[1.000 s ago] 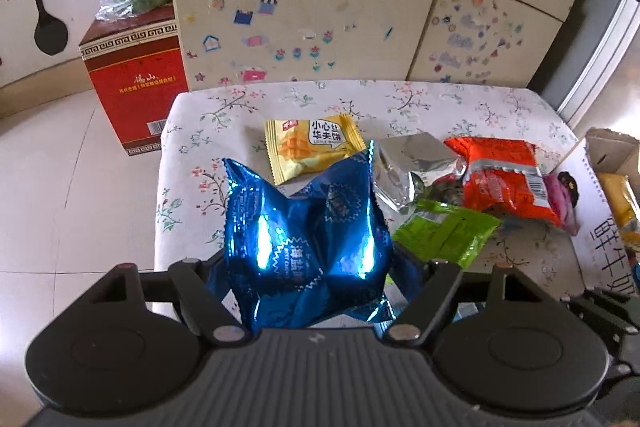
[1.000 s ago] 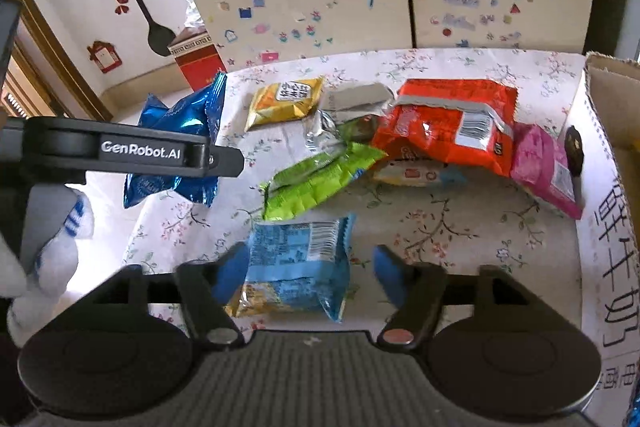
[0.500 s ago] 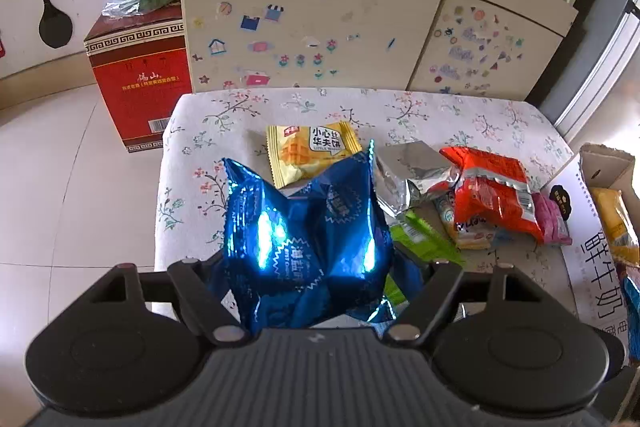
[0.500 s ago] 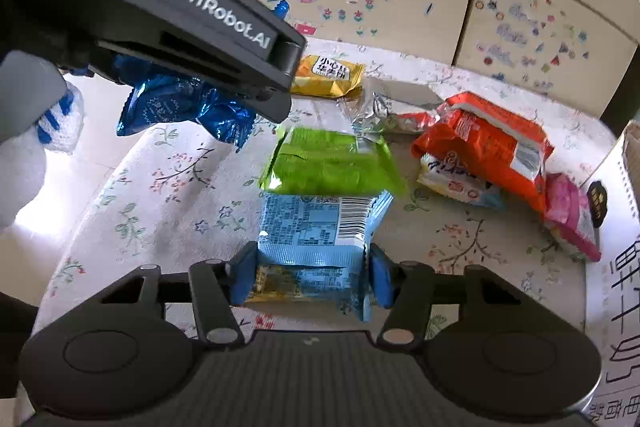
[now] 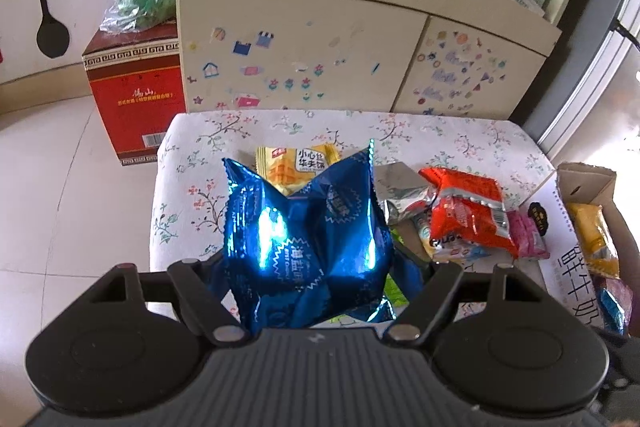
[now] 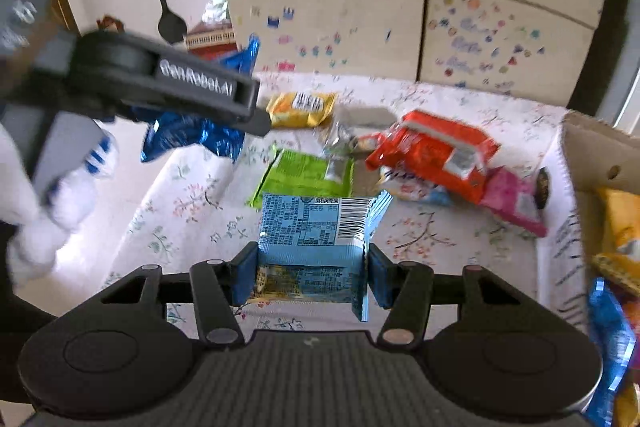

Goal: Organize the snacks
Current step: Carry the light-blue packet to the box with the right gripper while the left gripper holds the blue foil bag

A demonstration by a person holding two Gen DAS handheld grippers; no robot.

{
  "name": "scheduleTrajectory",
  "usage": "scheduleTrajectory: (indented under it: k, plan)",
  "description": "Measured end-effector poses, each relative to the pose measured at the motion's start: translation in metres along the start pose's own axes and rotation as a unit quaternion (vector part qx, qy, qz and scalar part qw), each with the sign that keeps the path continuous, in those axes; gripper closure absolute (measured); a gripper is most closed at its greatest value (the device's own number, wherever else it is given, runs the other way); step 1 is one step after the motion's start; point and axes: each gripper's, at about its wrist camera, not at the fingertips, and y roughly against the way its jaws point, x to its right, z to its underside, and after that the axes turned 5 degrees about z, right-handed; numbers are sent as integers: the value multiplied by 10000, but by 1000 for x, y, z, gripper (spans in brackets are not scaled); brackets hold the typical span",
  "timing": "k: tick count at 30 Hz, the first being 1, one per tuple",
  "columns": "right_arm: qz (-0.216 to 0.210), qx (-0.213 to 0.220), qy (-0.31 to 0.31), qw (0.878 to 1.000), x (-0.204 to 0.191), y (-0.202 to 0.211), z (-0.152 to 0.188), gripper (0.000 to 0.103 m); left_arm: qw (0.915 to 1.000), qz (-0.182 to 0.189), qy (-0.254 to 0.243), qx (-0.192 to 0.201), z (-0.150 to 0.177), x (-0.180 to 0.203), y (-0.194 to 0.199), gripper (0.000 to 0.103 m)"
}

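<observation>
Blue foil bag (image 5: pixel 304 247) masking left gripper (image 5: pixel 316 277)

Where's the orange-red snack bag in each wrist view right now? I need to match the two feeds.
Left wrist: orange-red bag lies right of centre on the table, past the held dark blue bag.
Right wrist: orange-red bag lies right of centre, beyond the held light blue packet.
Shared landmark: yellow packet near the table's far edge.

black ribbed tongs (image 6: pixel 312 277), blue pads (image 6: pixel 244 277), white glove (image 6: pixel 48 211)
</observation>
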Motion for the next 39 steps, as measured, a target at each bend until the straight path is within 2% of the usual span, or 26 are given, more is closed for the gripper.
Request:
scheduleTrajectory:
  k: [8,15,25,39]
  plan:
    - [178,495,-38,9986,21,42,-14,41,9997,0,-169,159,5,15,10,26]
    - [429,686,-123,9966,50,57,-28,41,9993,15,-265,272,13,32,14,26]
    - [767,1011,-687,9895,81,79,-17,41,9972,170,-626,370,16,69,11,26]
    - [1097,1202,-1321,9778,122,96,-8,41,9912,476,-1099,563,20,116,8,26]
